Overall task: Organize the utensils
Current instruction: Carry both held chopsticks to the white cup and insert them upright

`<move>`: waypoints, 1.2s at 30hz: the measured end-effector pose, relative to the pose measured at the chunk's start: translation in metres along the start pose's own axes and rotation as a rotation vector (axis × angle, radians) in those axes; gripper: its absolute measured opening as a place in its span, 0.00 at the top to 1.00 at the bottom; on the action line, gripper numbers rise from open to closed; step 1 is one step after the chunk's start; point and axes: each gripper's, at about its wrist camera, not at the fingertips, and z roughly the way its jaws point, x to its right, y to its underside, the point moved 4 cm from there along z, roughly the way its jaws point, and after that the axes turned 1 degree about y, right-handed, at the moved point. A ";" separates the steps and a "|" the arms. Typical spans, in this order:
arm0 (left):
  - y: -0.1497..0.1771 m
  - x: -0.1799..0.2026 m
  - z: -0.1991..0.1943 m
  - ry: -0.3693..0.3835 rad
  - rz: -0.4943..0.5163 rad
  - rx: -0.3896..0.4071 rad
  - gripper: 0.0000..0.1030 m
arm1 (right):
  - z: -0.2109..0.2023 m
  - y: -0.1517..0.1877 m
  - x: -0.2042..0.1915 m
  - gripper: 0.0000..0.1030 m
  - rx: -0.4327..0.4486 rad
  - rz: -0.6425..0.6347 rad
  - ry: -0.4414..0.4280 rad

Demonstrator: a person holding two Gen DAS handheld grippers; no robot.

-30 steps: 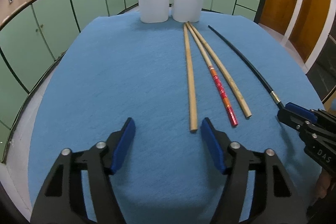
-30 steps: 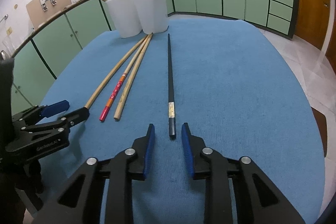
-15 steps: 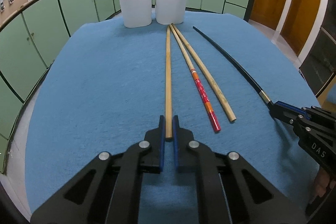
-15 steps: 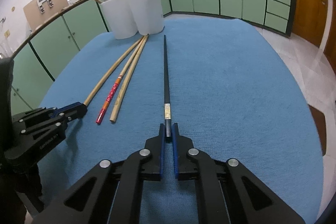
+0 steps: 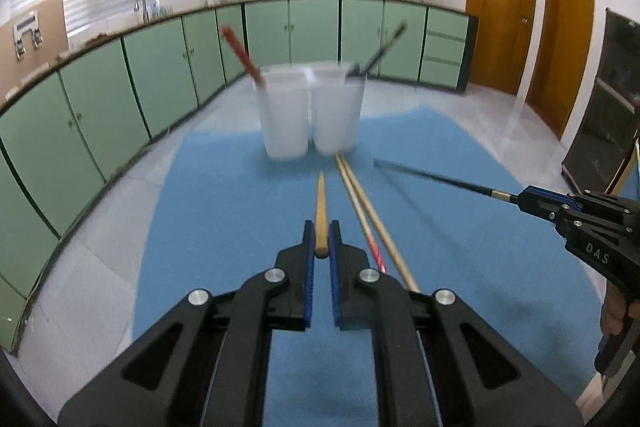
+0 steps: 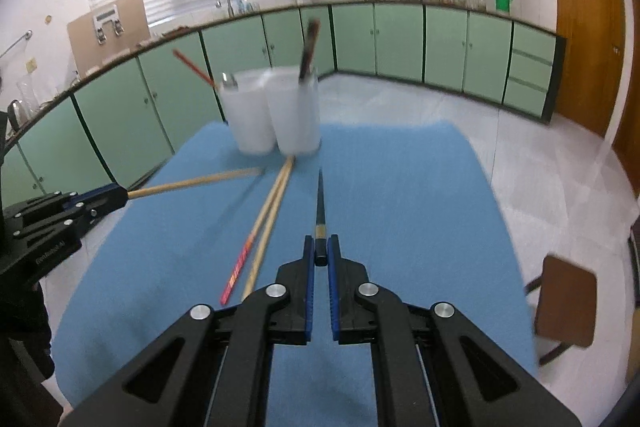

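My left gripper [image 5: 321, 239] is shut on the near end of a plain wooden chopstick [image 5: 320, 203] and holds it above the blue mat, pointing at two white cups [image 5: 310, 115]. My right gripper [image 6: 320, 251] is shut on the near end of a black chopstick [image 6: 320, 203], also lifted; it shows in the left wrist view [image 5: 440, 180]. A red-patterned chopstick [image 6: 240, 269] and another wooden chopstick [image 6: 268, 219] lie on the mat. The left cup [image 6: 248, 115] holds a red chopstick, the right cup [image 6: 296, 111] a dark one.
The blue mat [image 6: 420, 207] covers the table, with tiled floor beyond its edges. Green cabinets line the back and left walls. A brown stool [image 6: 568, 311] stands at the right of the table.
Both grippers closed on their chopsticks, then lifted them off the mat and tilted up toward the cups. The red-patterned and second wooden chopstick stayed put.
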 end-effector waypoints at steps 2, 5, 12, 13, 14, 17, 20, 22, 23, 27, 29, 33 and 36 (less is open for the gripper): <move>-0.013 -0.002 -0.009 0.008 -0.001 0.032 0.94 | -0.009 -0.018 0.000 0.94 0.022 -0.015 -0.002; -0.036 -0.001 -0.023 0.013 0.015 0.079 0.94 | -0.020 -0.040 -0.001 0.94 0.048 -0.032 -0.013; -0.073 0.006 -0.039 0.048 0.040 0.141 0.94 | -0.034 -0.093 -0.009 0.94 0.080 -0.080 -0.072; -0.078 0.007 -0.040 0.057 0.042 0.145 0.94 | -0.034 -0.098 -0.010 0.94 0.074 -0.088 -0.080; -0.080 0.007 -0.040 0.063 0.044 0.148 0.94 | -0.034 -0.103 -0.012 0.94 0.067 -0.097 -0.087; -0.089 0.007 -0.039 0.075 0.051 0.154 0.94 | -0.030 -0.119 -0.016 0.94 0.051 -0.121 -0.101; -0.095 0.007 -0.042 0.092 0.050 0.165 0.94 | -0.028 -0.136 -0.019 0.94 0.050 -0.143 -0.101; -0.102 0.006 -0.044 0.096 0.052 0.180 0.94 | -0.031 -0.146 -0.022 0.94 0.061 -0.147 -0.124; -0.107 0.006 -0.045 0.095 0.057 0.188 0.94 | -0.032 -0.153 -0.024 0.94 0.070 -0.147 -0.137; -0.132 0.003 -0.052 0.090 0.071 0.242 0.94 | -0.039 -0.182 -0.028 0.94 0.123 -0.141 -0.163; -0.145 0.001 -0.057 0.084 0.075 0.272 0.94 | -0.040 -0.200 -0.031 0.94 0.163 -0.139 -0.165; -0.180 -0.006 -0.061 0.064 0.065 0.346 0.94 | -0.038 -0.245 -0.037 0.94 0.238 -0.116 -0.170; -0.209 -0.013 -0.059 0.050 0.057 0.405 0.94 | -0.030 -0.275 -0.039 0.94 0.292 -0.104 -0.151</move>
